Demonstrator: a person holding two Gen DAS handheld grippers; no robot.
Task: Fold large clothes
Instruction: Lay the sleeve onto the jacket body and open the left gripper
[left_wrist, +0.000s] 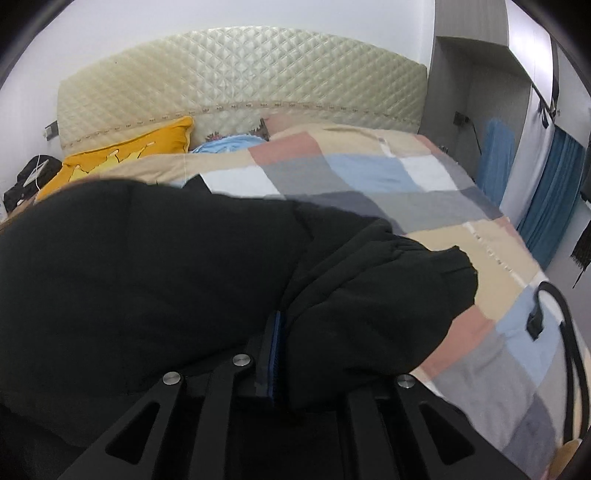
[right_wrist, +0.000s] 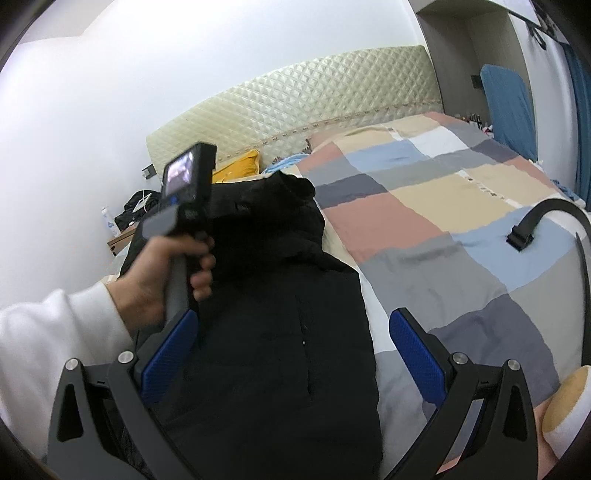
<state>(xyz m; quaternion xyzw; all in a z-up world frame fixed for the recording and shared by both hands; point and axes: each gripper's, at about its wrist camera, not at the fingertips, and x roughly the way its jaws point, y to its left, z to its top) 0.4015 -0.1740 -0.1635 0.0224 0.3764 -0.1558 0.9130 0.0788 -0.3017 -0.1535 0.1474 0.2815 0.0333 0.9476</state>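
Left claw (left_wrist: 275, 354) is clamped tight on a fold of the black coat (left_wrist: 147, 277), which fills the lower left of its view on the bed (left_wrist: 461, 221). Right claw (right_wrist: 293, 354) is spread wide at bottom center, holding nothing, hovering over the coat (right_wrist: 277, 314) lying there.

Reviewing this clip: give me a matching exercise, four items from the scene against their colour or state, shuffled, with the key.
Items:
1. left gripper
2. right gripper
3. pillow
4. headboard

States:
A. cream, quilted
B. shut on the black jacket
C. open above the jacket
D. yellow, by the headboard

Pairs: 1-B, 2-C, 3-D, 4-A
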